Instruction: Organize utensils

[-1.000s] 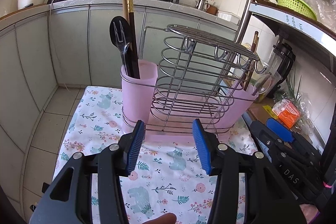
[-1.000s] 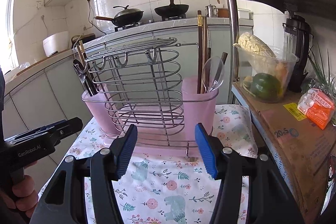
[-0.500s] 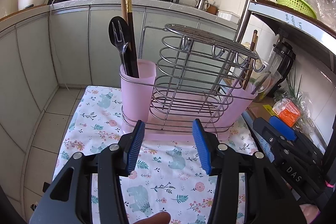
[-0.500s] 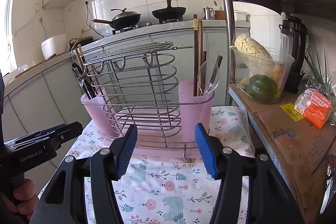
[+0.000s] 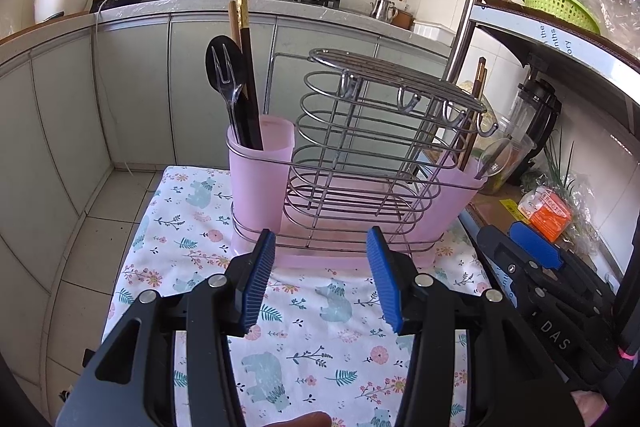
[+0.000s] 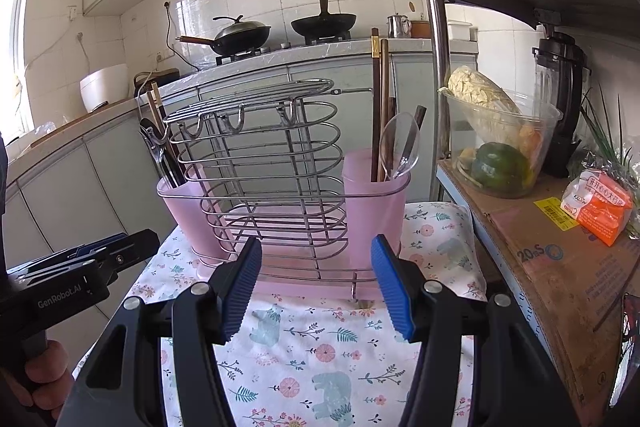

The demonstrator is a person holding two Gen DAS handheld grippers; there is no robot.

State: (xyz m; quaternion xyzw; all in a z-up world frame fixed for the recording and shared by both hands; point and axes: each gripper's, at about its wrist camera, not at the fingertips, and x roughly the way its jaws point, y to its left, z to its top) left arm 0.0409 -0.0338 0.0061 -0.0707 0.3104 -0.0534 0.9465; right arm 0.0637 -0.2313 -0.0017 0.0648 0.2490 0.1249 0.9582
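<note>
My left gripper and right gripper both hang low over the floral-cloth surface, jaws spread and holding nothing, aimed level at the chrome wire rack with pink plastic cups at frame centre. The utensils already stand upright so they drain: black plastic spoon and dark chopsticks in the left cup, clear plastic spoon in the other (seemingly sorted).
</note>
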